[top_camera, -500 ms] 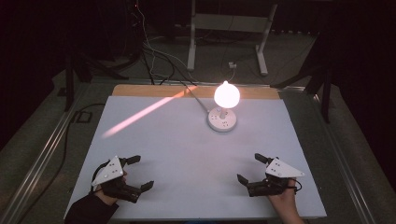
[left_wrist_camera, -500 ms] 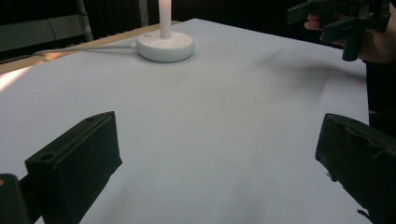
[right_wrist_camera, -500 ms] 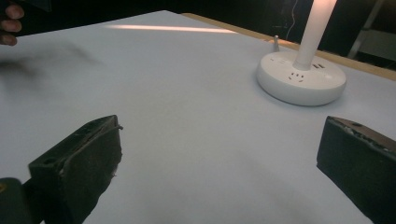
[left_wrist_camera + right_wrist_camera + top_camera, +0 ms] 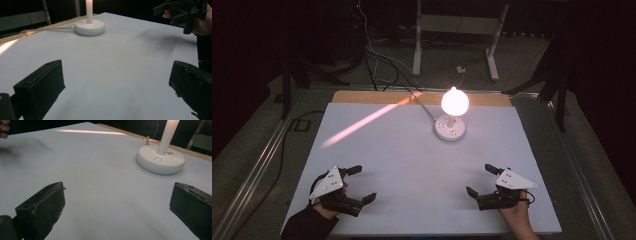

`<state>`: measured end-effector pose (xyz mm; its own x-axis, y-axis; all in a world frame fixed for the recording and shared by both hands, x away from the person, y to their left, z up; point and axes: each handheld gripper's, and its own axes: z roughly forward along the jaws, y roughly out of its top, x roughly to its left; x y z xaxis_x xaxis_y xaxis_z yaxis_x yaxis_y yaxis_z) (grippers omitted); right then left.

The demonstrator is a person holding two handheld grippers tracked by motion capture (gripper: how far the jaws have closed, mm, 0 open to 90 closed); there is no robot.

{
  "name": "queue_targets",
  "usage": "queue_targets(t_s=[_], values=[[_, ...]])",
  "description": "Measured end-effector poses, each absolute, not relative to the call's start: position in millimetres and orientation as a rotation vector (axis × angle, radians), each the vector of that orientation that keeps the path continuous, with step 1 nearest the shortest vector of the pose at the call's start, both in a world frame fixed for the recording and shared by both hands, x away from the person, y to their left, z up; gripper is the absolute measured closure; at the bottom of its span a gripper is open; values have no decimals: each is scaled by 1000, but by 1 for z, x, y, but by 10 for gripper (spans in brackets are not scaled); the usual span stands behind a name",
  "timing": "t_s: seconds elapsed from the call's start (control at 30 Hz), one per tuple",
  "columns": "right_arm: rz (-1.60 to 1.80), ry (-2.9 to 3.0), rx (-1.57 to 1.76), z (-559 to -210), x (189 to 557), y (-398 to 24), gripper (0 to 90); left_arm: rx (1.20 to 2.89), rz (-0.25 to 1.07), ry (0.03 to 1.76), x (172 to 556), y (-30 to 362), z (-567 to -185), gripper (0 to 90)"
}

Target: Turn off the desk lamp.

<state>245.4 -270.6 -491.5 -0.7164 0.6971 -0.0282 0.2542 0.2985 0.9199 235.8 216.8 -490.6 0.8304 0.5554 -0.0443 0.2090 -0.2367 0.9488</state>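
No change is noted against half a second ago: left gripper [image 4: 358, 184] and right gripper [image 4: 483, 180] are kept low near the front corners of the table [image 4: 377, 150], jaws wide, nothing held. The lit lamp [image 4: 451, 116] is seen standing toward the back edge, well apart from both. Work on it is judged not yet begun

So the lamp [image 4: 451, 116] sits on the table [image 4: 412, 165] toward the far edge, a bit right of centre, and its cord [image 4: 422, 102] runs off the back edge to the floor behind. The left gripper [image 4: 362, 184] is at the near left corner and the right gripper [image 4: 478, 180] at the near right, well apart, both just above the table, with the lamp farther back between them.
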Motion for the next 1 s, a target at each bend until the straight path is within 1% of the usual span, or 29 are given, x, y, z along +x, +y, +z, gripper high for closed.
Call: queue_targets(t_s=[0.77, 0.9, 1.0], values=[[1418, 2196, 858, -494, 247, -271, 0, 1785, 359, 580, 240, 215, -489, 6], [1424, 2205, 848, -489, 247, -269, 0, 1789, 360, 571, 238, 215, -489, 6], [1445, 2177, 815, -478, 246, -266, 0, 1795, 359, 571, 235, 217, -489, 6]])
